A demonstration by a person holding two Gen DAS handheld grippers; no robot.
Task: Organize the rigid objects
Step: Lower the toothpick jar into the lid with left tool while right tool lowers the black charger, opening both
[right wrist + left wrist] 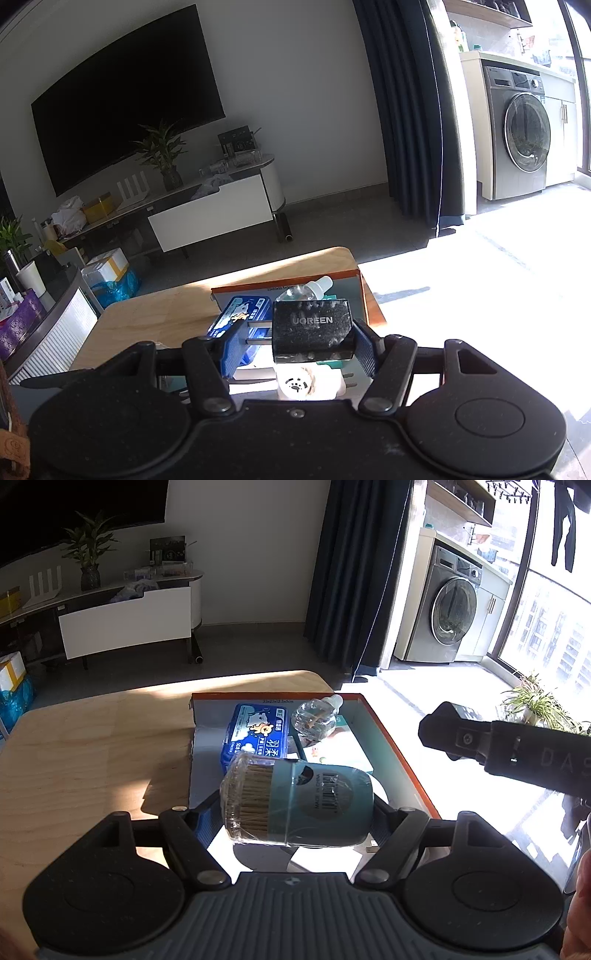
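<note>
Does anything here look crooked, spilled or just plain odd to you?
Nothing is spilled or broken. The toothpick jar lies on its side between the left gripper fingers, above the box. In the box, the clear bottle also lies tipped over beside the blue tin. The right gripper clamps a black charger.

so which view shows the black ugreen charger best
The right wrist view: the black boxy UGREEN charger sits centred between the right tongs, its logo face and metal prongs plain to see. The left wrist view catches only its dark body edge-on at the right, with no logo visible.
</note>
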